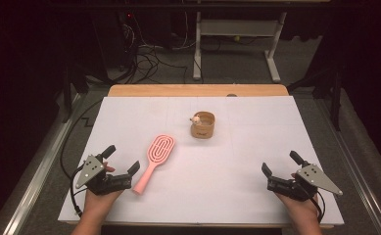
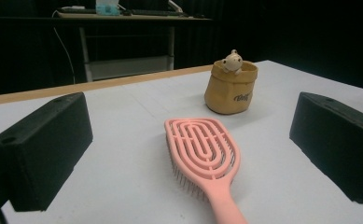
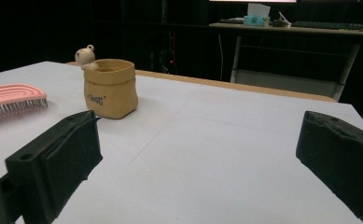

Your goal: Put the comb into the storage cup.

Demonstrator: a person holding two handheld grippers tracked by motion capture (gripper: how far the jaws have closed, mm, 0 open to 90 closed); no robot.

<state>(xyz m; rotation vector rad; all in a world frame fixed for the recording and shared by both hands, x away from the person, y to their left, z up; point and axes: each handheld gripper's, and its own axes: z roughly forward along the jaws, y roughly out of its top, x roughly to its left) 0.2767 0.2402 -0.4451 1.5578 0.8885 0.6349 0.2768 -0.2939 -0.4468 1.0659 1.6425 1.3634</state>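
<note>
From the high view, a white sheet covers the desk (image 1: 256,147), with a strip of bare wood showing along its far edge. The pink hairbrush (image 1: 154,161) lies flat on the sheet left of centre, head pointing away and handle slanting back toward the person. The left tool (image 1: 122,159) rests at the near left, held by a hand coming up from the bottom edge; its jaws are spread wide with nothing between them, and one jaw tip sits just beside the brush handle without clearly touching it. The right tool (image 1: 280,163) sits at the near right, well apart from the brush, its jaws likewise spread and empty. Farther back, near the middle of the sheet, stands a small tan pot (image 1: 202,125) with a little pale figure (image 1: 195,119) perched on its rim.

In the left gripper view, the two black jaws stand far apart at either side, and the hairbrush (image 2: 205,156) lies on the sheet between and ahead of them, bristles down, handle running toward the camera. The tan pot (image 2: 230,88) stands upright beyond it, the figure (image 2: 231,61) peeking over its edge.

In the right gripper view, the jaws are again wide apart over bare sheet. The pot (image 3: 110,87) stands upright off to the left, and the brush head (image 3: 12,99) shows at the left edge.
</note>
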